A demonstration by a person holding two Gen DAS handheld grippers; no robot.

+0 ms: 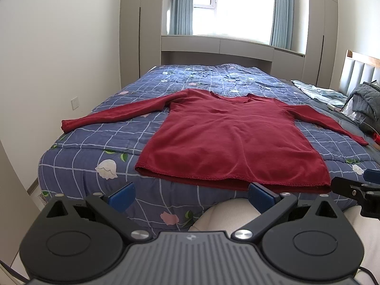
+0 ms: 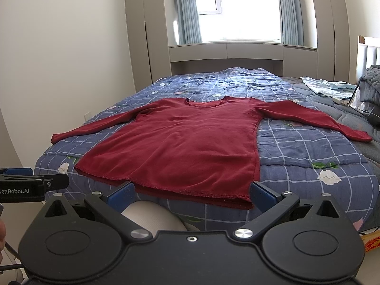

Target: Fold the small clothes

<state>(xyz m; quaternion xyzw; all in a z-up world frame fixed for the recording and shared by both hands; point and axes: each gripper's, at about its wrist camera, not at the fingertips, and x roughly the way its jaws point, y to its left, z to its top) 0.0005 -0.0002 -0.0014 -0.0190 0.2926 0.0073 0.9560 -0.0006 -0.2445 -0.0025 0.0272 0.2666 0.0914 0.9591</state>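
Observation:
A dark red long-sleeved top (image 1: 228, 140) lies flat on the bed, neck away from me, hem at the near edge, both sleeves spread out sideways. It also shows in the right wrist view (image 2: 180, 147). My left gripper (image 1: 190, 196) is open and empty, just in front of the hem, a little below it. My right gripper (image 2: 190, 196) is open and empty, its jaws on either side of the hem's right part, held short of the cloth. Each gripper shows at the edge of the other's view.
The bed has a blue checked quilt with flowers (image 1: 99, 152). Light blue clothes (image 1: 318, 91) and a grey padded blanket (image 1: 365, 102) lie at the far right by the headboard. A wall is to the left, cabinets and a window behind.

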